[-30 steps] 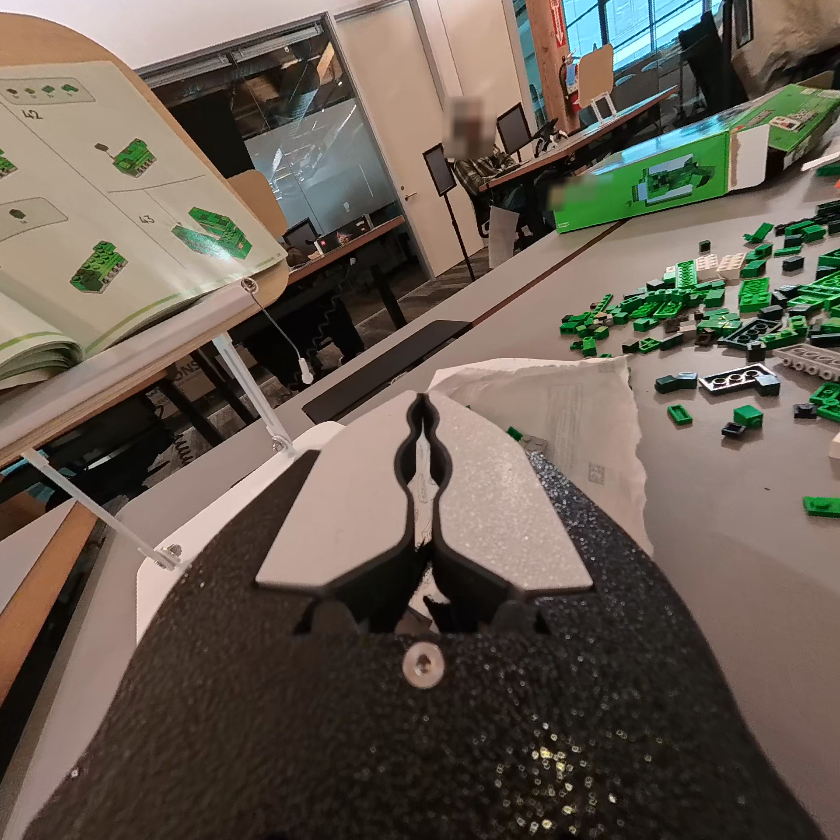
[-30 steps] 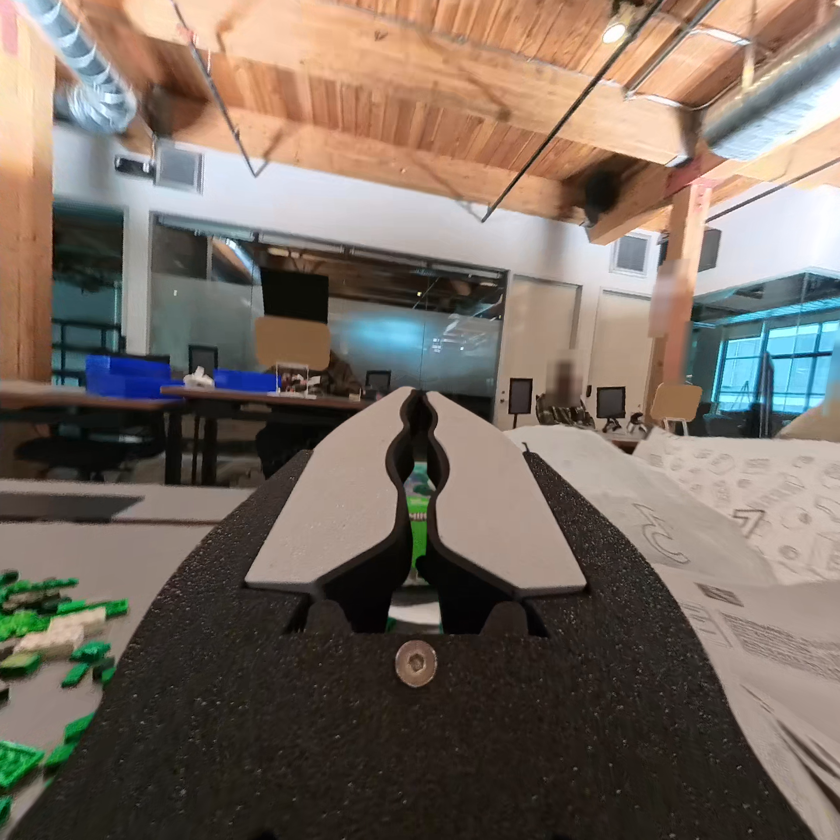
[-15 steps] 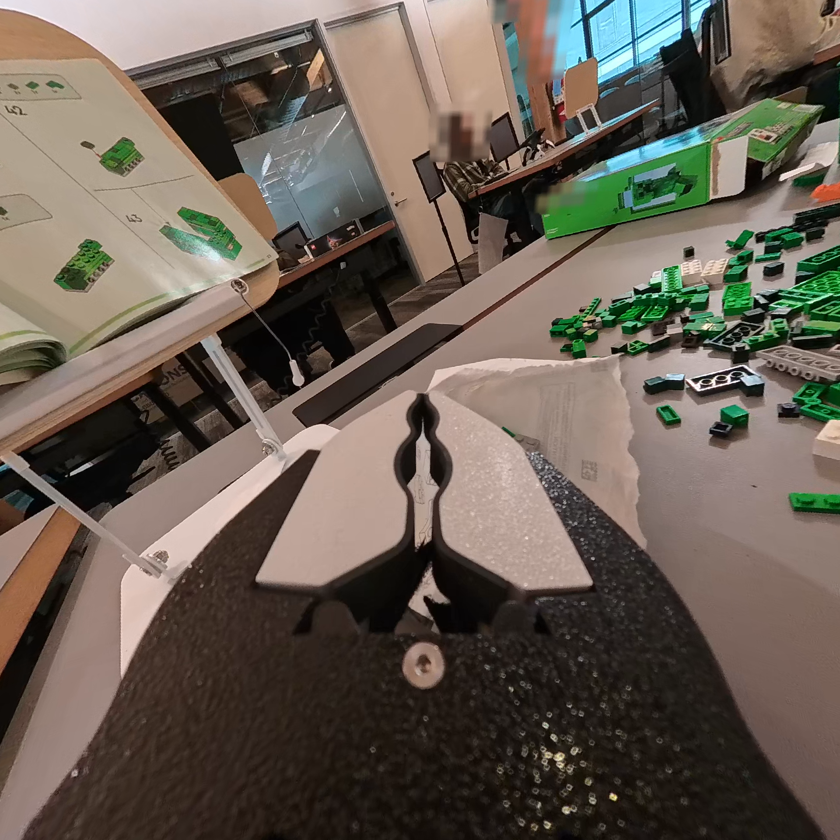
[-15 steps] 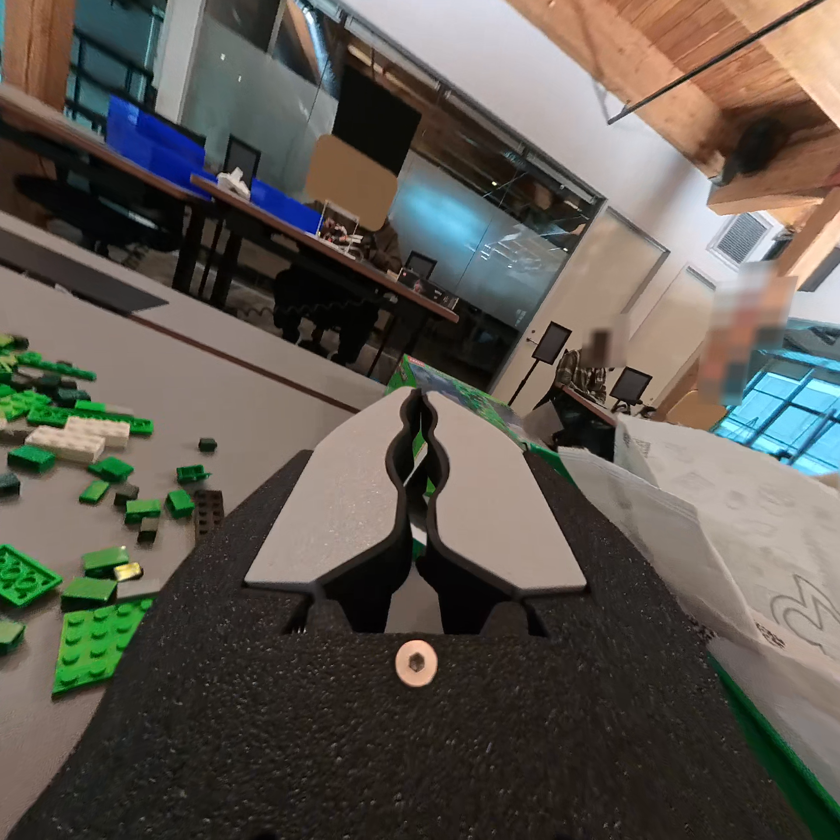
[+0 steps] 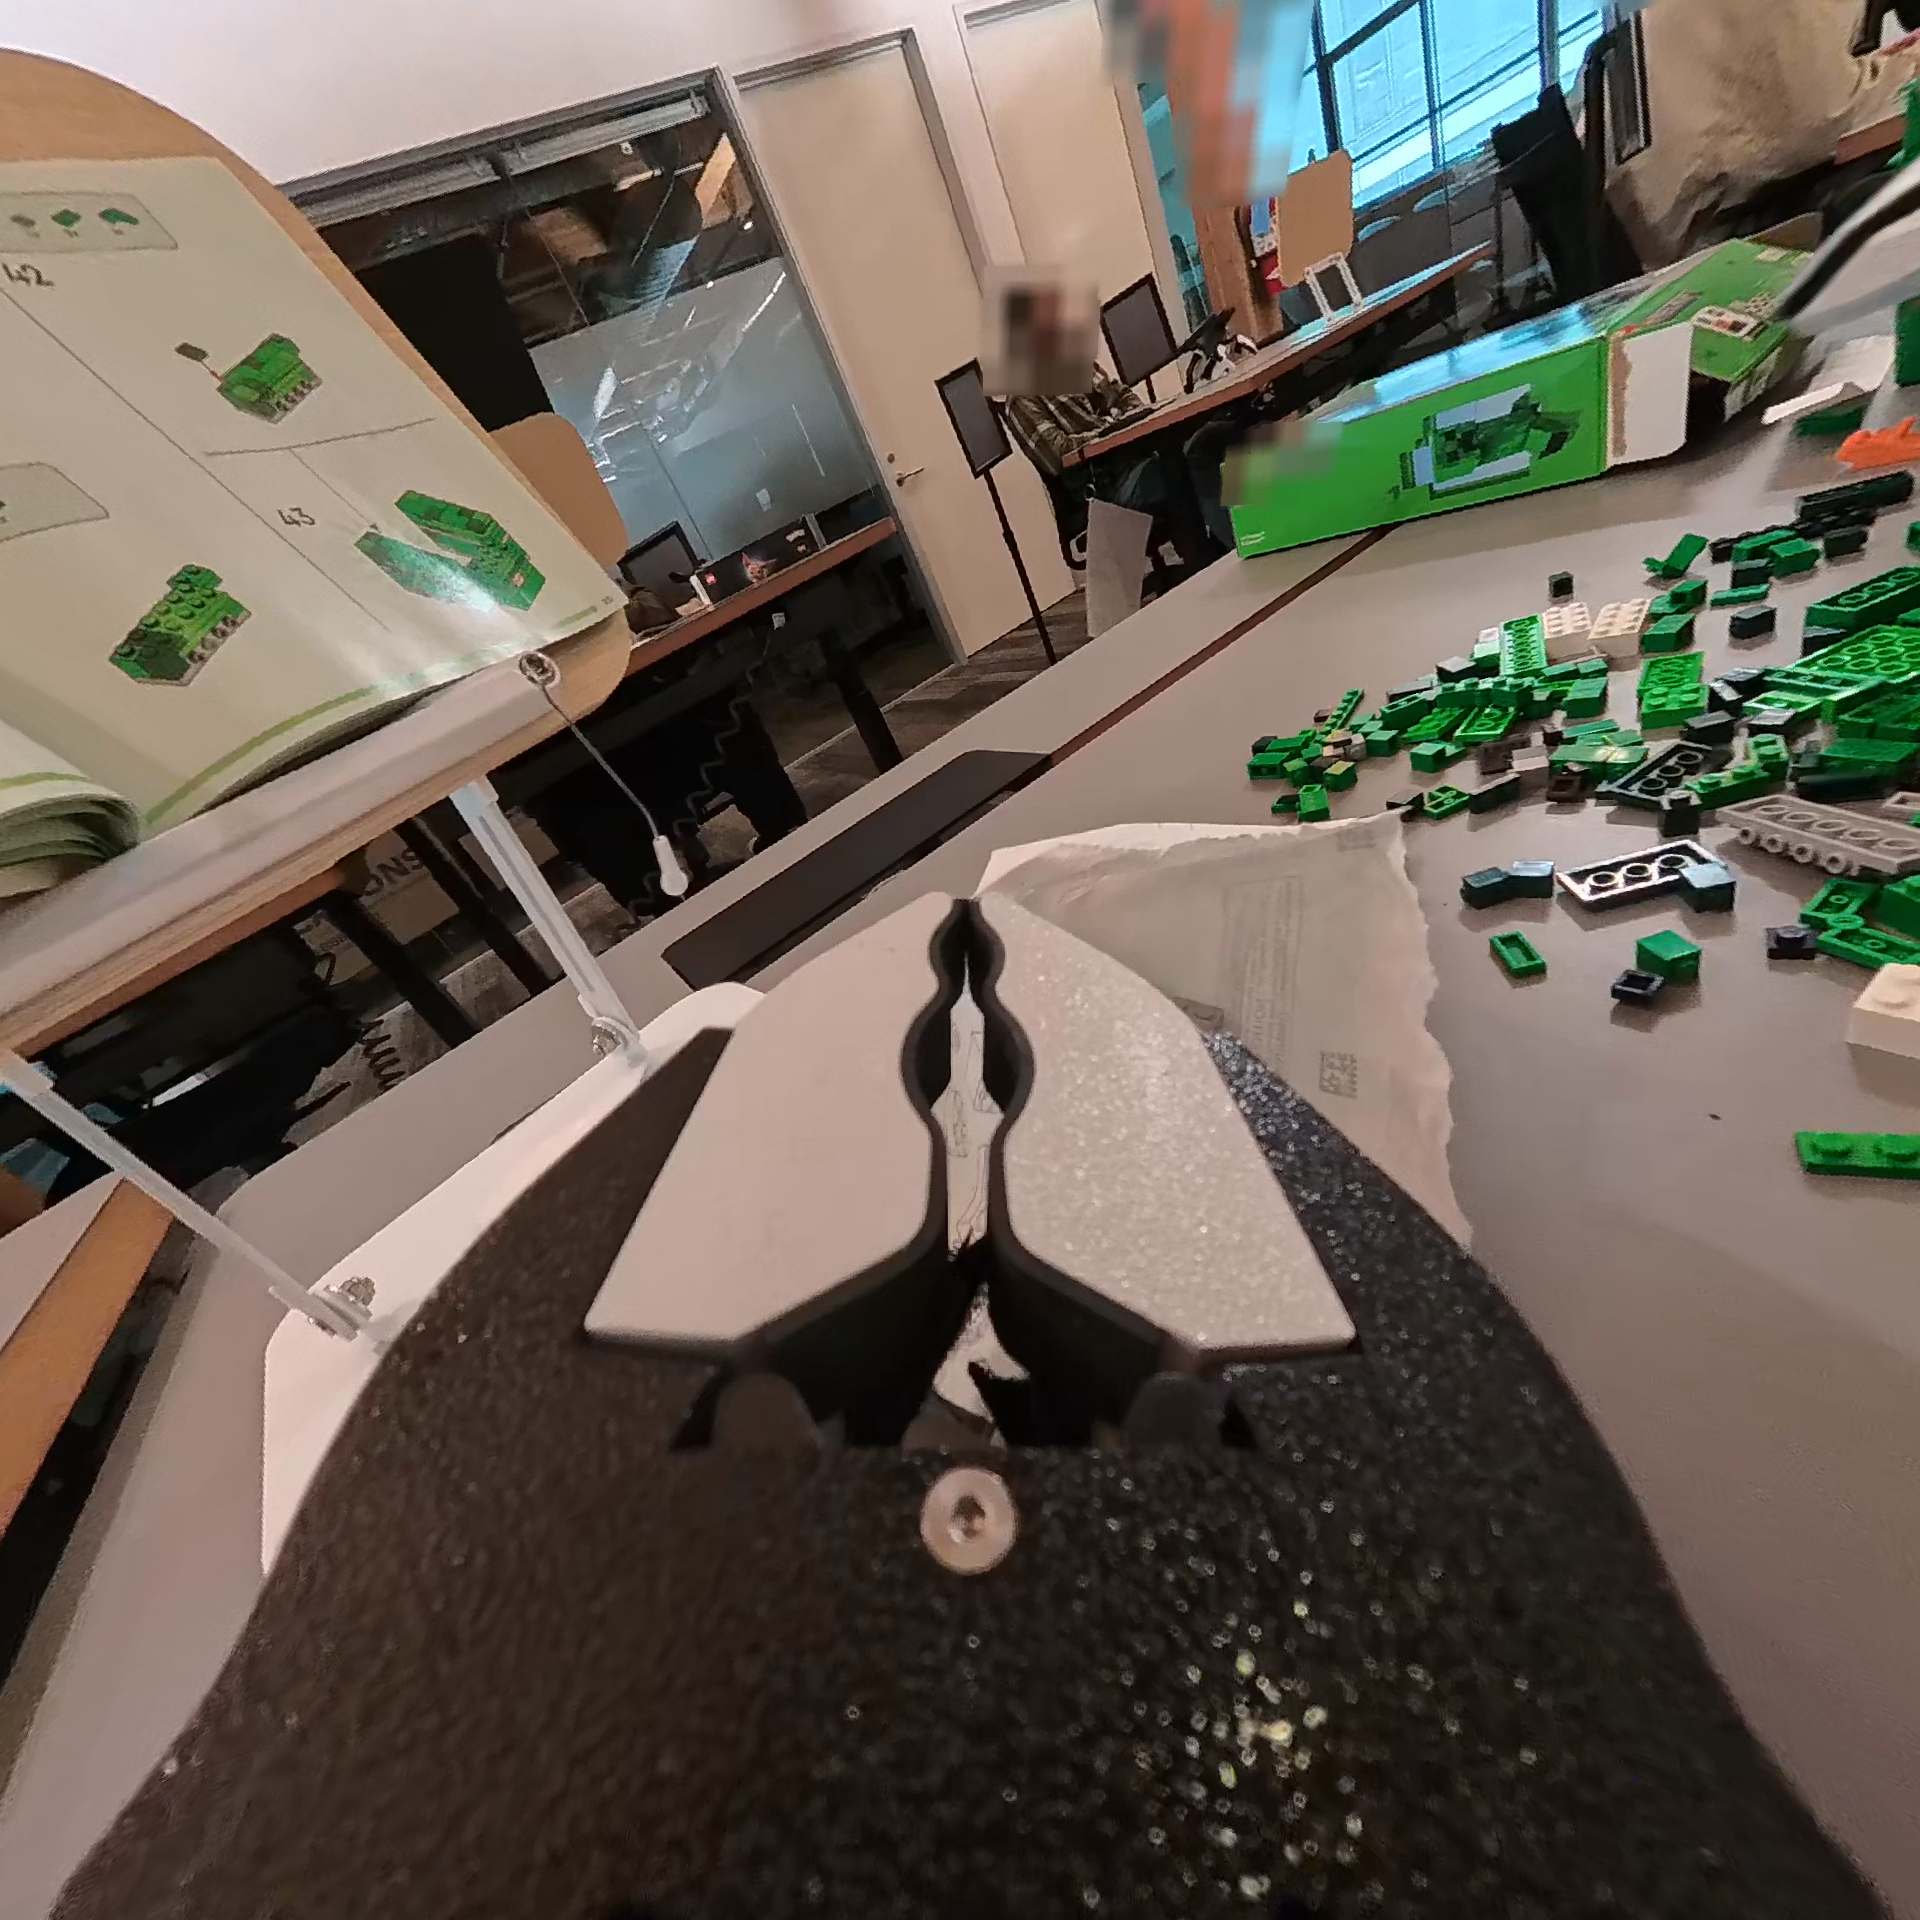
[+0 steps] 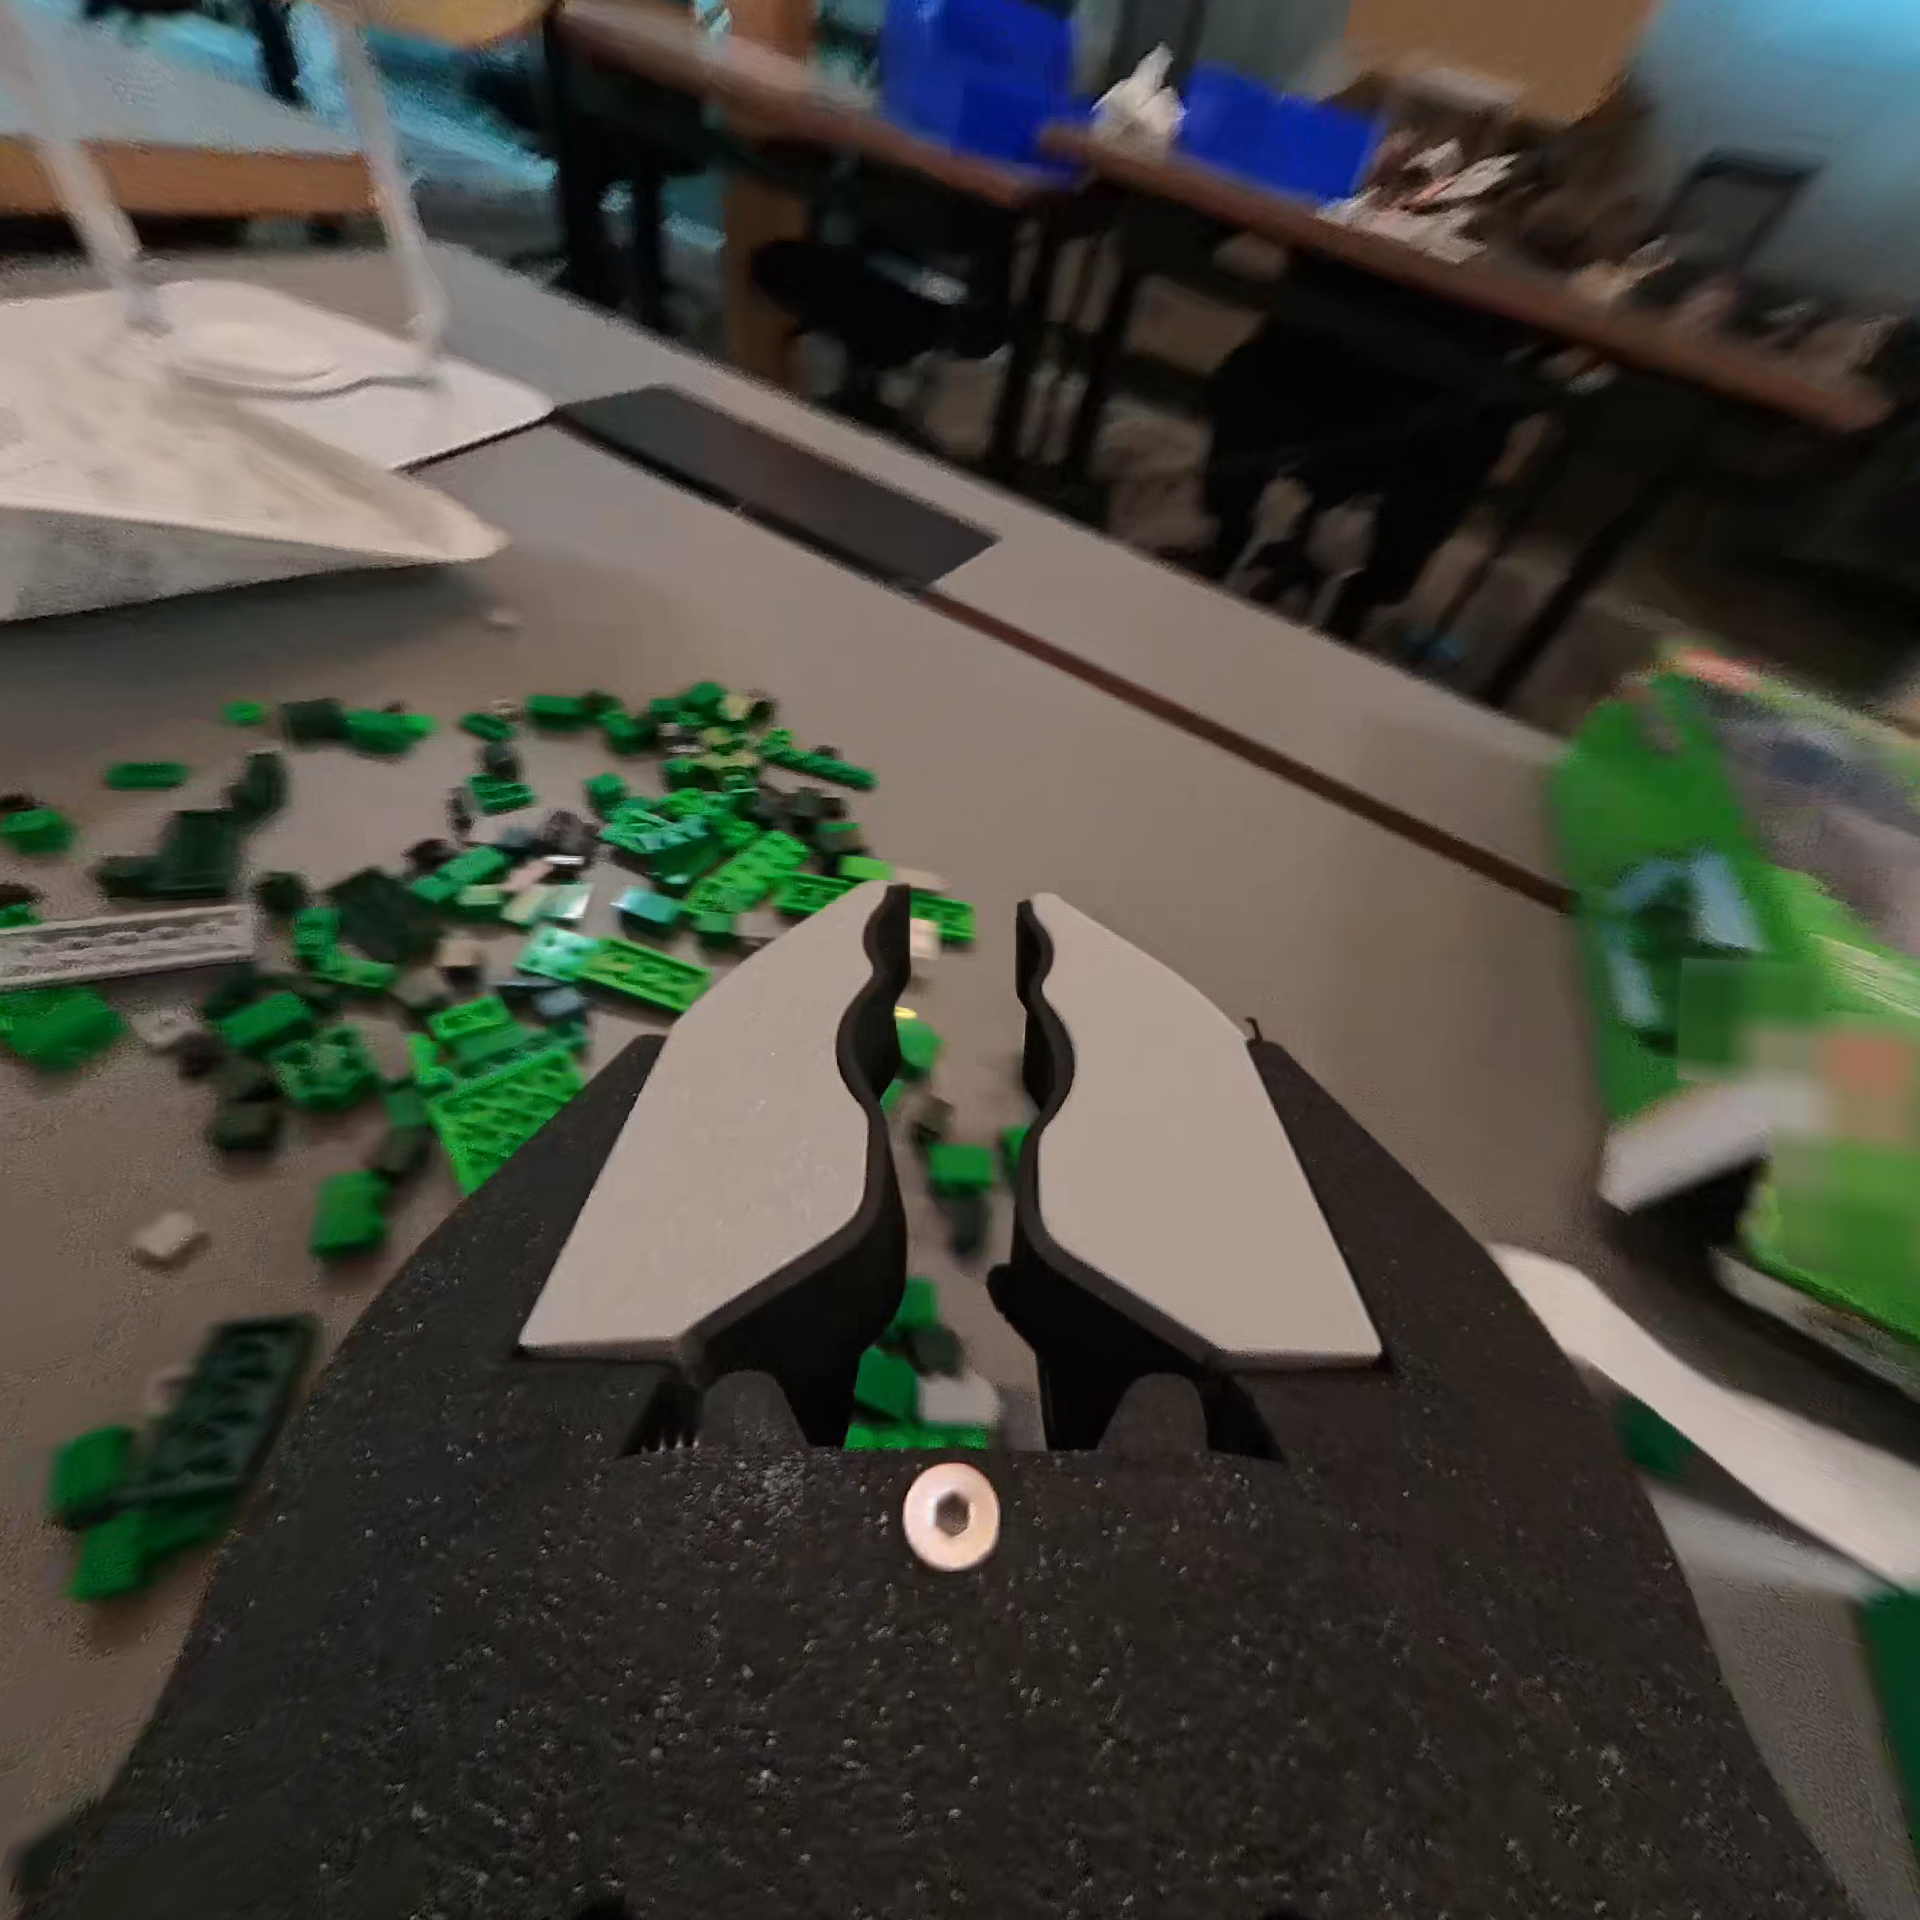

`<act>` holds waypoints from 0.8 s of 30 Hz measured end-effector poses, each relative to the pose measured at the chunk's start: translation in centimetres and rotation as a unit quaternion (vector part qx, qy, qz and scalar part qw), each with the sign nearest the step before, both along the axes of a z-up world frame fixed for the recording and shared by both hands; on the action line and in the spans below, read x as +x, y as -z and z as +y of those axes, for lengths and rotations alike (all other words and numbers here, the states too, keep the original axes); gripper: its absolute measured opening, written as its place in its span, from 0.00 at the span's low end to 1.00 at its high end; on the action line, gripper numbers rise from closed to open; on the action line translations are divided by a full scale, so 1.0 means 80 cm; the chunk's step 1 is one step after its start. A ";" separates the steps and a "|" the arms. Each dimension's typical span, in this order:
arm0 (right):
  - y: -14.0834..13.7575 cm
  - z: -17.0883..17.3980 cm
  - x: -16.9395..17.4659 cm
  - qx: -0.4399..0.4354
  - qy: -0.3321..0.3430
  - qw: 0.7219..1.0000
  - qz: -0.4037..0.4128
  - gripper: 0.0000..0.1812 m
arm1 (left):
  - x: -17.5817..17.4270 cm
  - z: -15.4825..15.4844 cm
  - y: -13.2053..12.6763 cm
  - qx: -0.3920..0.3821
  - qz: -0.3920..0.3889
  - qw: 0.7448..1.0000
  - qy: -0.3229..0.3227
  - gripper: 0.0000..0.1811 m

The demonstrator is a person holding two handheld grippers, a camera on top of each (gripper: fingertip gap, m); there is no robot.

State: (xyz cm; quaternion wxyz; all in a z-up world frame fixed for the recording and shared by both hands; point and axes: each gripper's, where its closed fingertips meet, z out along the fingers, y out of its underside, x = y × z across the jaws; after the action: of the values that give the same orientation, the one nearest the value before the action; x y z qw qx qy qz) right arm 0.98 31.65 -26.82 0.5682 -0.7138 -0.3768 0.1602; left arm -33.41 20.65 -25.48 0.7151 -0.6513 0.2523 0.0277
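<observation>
Bricks, mostly green, scattered loose over the middle of the grey table, none stacked, so each one open to a pick from above. Right gripper tilted down over the near edge of that pile, jaws a narrow gap apart and empty, a few bricks visible through the gap below; nearest to the small green plates just ahead of the tips, touching none as far as visible. View blurred, so single pieces hard to tell.

Left gripper low by the table's left edge, jaws pressed together with only a thin slit between, nothing clearly held; white printed paper visible through the slit, probably only lying behind. Torn paper bag flat on the table just past the tips, open end toward the bricks, probably the emptied packing. White stand base at the left edge under the gripper, with clear rods going up to a wooden board carrying an open booklet, propped and tilted for reading while both hands are busy.

Green box on its side at the far edge, flap open, well apart from both grippers and clear of the working area.
</observation>
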 end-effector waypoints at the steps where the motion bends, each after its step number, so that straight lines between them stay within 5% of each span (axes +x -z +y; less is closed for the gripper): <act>1: 0.006 0.000 -0.024 -0.028 -0.024 0.999 -0.013 0.10 | 0.002 0.000 0.001 0.000 0.004 1.000 0.002 0.00; 9: 0.079 0.012 -0.127 -0.267 -0.084 0.956 -0.084 0.16 | 0.007 -0.002 0.002 0.002 0.022 1.000 0.009 0.00; 16: 0.106 0.016 -0.133 -0.304 -0.054 0.940 -0.148 0.13 | 0.009 -0.002 0.001 0.003 0.023 1.000 0.011 0.00; 24: 0.091 0.013 -0.140 -0.213 -0.081 0.958 -0.174 0.05 | 0.011 -0.002 -0.001 -0.009 0.022 1.000 0.009 0.00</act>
State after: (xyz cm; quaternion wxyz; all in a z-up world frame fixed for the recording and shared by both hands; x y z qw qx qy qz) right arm -10.20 32.69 -34.12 0.3140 -0.8022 -0.4834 0.1554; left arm -32.51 20.48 -25.39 0.7034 -0.6549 0.2744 0.0329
